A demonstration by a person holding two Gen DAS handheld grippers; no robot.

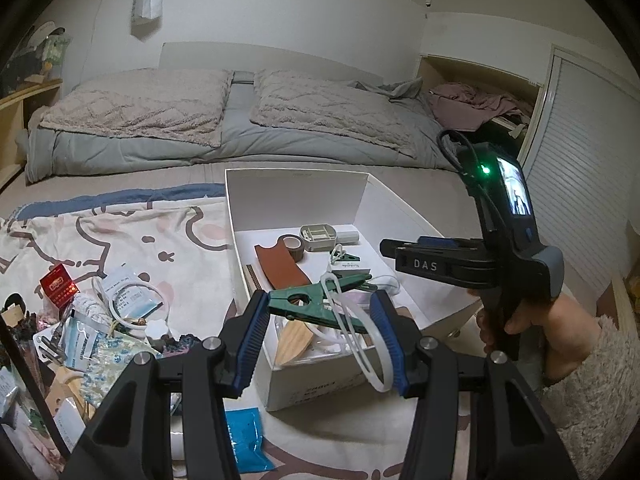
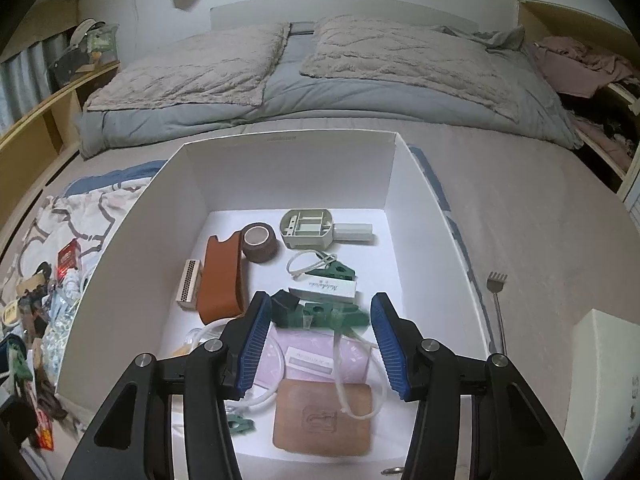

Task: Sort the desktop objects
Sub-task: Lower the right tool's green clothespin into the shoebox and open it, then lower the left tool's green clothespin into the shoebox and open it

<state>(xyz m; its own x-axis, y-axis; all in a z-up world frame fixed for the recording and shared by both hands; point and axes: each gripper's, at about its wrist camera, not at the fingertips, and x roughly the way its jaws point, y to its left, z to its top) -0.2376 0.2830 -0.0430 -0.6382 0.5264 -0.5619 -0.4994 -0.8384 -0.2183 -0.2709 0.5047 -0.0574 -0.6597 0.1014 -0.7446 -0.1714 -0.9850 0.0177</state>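
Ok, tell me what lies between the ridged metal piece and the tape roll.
A brown leather sleeve lies between the metal piece and the tape roll, seen in the right wrist view.

My left tongs [image 1: 320,330] have blue pads; green clip [image 1: 316,306], white box [image 2: 288,168], brown, perhaps leather, sleeve [image 2: 222,280].

A white rectangular cardboard box [image 1: 298,184] sits on a patterned blanket. Just in front of it, the left gripper [image 1: 320,316] clamps a green plastic clothes peg [image 1: 308,306] with a dangling white loop. Right of the box, a hand [image 1: 520,320] holds the right gripper [image 1: 390,248] over it.
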